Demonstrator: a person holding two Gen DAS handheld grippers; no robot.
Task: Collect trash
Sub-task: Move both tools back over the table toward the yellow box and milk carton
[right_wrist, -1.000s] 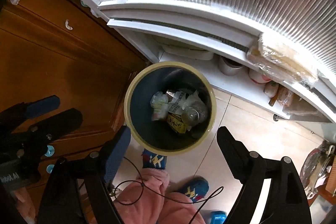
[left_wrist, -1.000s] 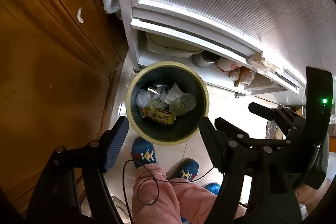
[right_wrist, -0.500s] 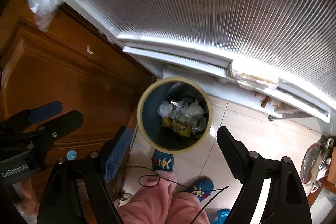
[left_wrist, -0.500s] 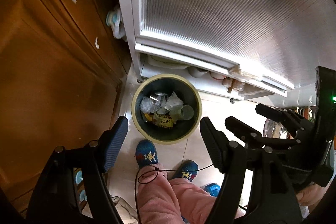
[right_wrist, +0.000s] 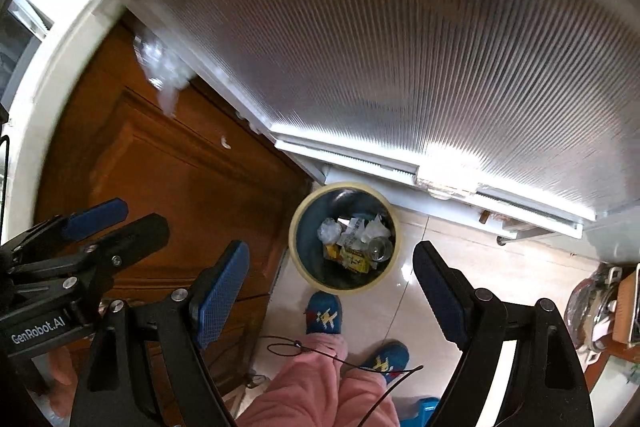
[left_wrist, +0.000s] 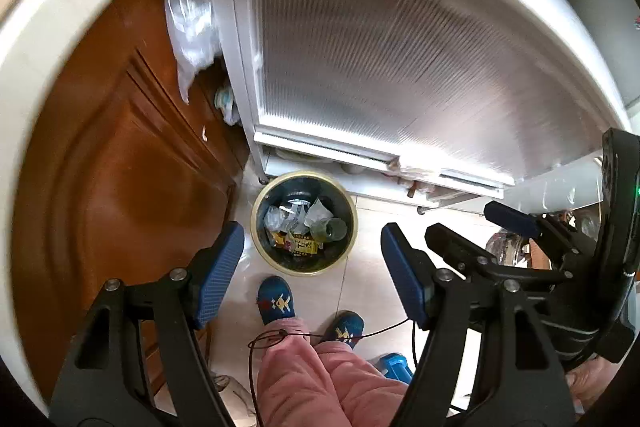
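A round trash bin (left_wrist: 256, 227) (right_wrist: 294, 247) with a cream rim stands on the tiled floor far below both grippers. Inside it lie crumpled plastic, a clear cup (left_wrist: 334, 229) and a yellow wrapper (left_wrist: 302, 246) (right_wrist: 354, 261). My left gripper (left_wrist: 312, 277) hangs high above the bin, open, nothing between its blue pads. My right gripper (right_wrist: 332, 293) is open too and empty, at the same height. The right gripper also shows at the right of the left wrist view (left_wrist: 472, 231), and the left gripper at the left of the right wrist view (right_wrist: 120, 223).
A white cabinet with a ribbed translucent door (left_wrist: 400, 67) (right_wrist: 420, 47) rises behind the bin. A brown wooden cabinet (left_wrist: 120, 187) (right_wrist: 180, 167) fills the left. The person's pink trouser legs (left_wrist: 320, 375) and blue slippers (left_wrist: 276, 301) stand just before the bin. A white counter edge (left_wrist: 48, 27) curves overhead.
Both grippers have risen well above the bin, which now looks much smaller. More of the ribbed door and the white counter edge have come into view. Jaws stayed open.
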